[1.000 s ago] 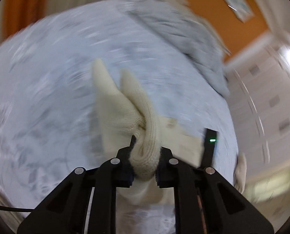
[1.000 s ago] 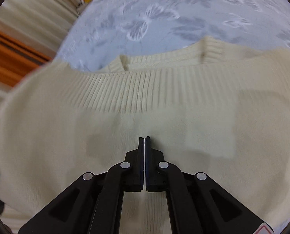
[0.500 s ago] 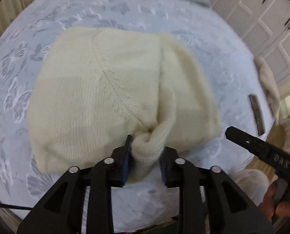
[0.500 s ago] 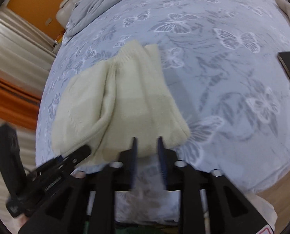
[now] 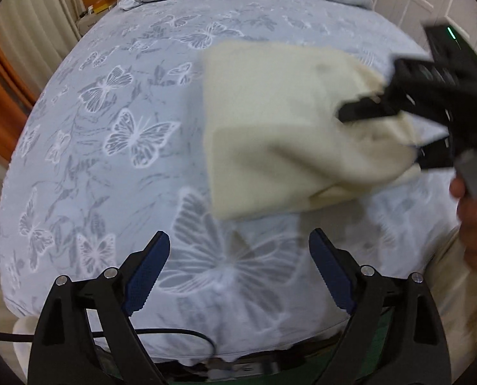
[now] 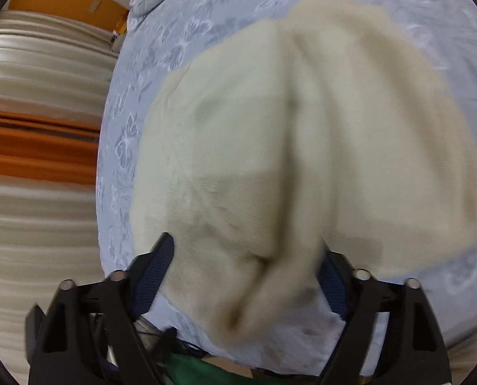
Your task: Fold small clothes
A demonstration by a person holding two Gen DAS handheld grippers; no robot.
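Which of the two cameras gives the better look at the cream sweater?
The left wrist view: the sweater shows as a whole folded bundle on the bed, only its right end hidden by the right gripper. The right wrist view sits too close: the sweater fills it, blurred, between the open jaws.

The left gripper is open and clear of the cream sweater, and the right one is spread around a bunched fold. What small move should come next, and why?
Probably close the right gripper on the bunched fold of the cream sweater. Its jaws stand wide with the knit between them, not yet pinched, while the left gripper hangs open over bare bedsheet.
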